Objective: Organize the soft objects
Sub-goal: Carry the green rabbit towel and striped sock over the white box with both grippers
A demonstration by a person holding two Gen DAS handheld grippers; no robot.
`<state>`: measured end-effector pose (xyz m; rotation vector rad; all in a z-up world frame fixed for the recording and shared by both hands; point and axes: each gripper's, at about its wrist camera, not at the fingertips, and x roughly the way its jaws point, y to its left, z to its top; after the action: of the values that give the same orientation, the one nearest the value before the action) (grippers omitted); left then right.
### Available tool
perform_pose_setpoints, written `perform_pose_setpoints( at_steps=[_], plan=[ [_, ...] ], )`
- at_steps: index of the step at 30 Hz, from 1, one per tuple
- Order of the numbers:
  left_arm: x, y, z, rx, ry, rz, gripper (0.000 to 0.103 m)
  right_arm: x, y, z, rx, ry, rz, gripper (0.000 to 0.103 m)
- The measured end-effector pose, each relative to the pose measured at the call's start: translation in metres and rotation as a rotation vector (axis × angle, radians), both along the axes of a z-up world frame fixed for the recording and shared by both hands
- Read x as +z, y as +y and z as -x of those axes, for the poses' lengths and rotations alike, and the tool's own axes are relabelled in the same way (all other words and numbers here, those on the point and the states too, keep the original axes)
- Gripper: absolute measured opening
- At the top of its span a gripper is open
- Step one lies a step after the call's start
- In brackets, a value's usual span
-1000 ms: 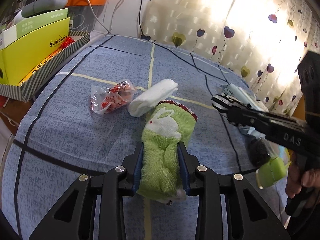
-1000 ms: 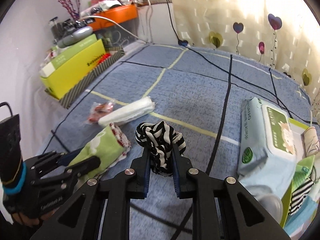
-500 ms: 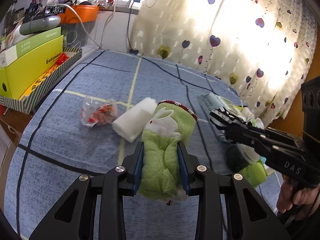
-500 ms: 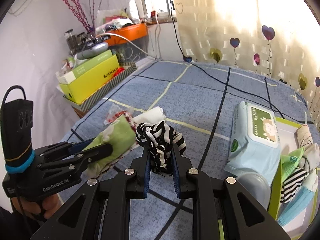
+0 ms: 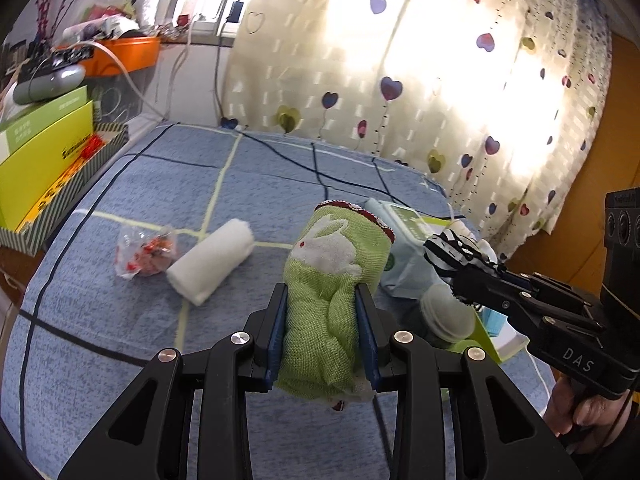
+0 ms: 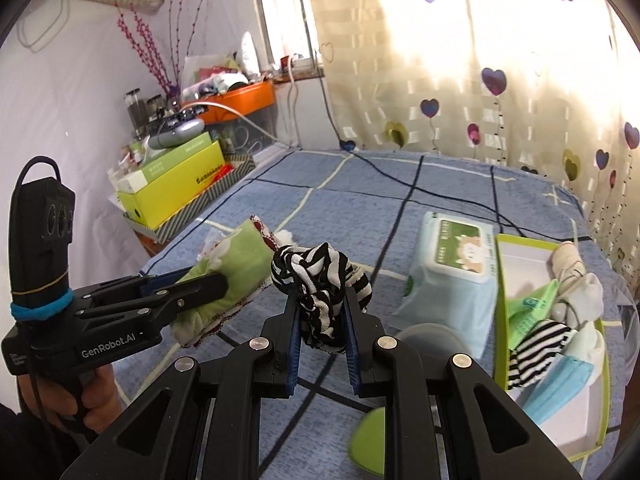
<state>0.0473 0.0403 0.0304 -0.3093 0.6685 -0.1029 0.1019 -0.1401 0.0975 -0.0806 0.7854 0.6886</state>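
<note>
Green rabbit-print cloth (image 5: 328, 300) sits bunched between the blue pads of the left hand-held gripper (image 5: 323, 328), which pinches it on both sides and holds it clear of the bed (image 5: 120, 312). Seen from the right wrist, the same cloth (image 6: 236, 268) sticks out of that gripper above the bed's near left part. The right hand-held gripper (image 6: 322, 332) is clamped tight on a knot of black-and-white striped fabric (image 6: 320, 280), also off the blue checked cover.

On the bed a white rolled towel (image 5: 212, 264) lies just beside a clear packet with red contents (image 5: 146, 254), both toward the left edge. A pale blue pack of wet wipes (image 6: 452, 276) rests toward the right edge, touching a green-rimmed box (image 6: 500, 280) that holds another striped piece, light socks and a blue face mask. A hand (image 6: 72, 400) grips the left tool's handle at the lower left of the right-wrist view.
</note>
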Motion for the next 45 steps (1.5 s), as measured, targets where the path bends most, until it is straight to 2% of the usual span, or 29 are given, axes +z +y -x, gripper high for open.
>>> perform_pose_setpoints(
  at_steps=[45],
  plan=[
    [0.034, -0.135, -0.020, -0.226, -0.052, -0.073, 0.033, 0.015, -0.163, 0.013, -0.262, -0.065, -0.099, 0.018]
  ],
)
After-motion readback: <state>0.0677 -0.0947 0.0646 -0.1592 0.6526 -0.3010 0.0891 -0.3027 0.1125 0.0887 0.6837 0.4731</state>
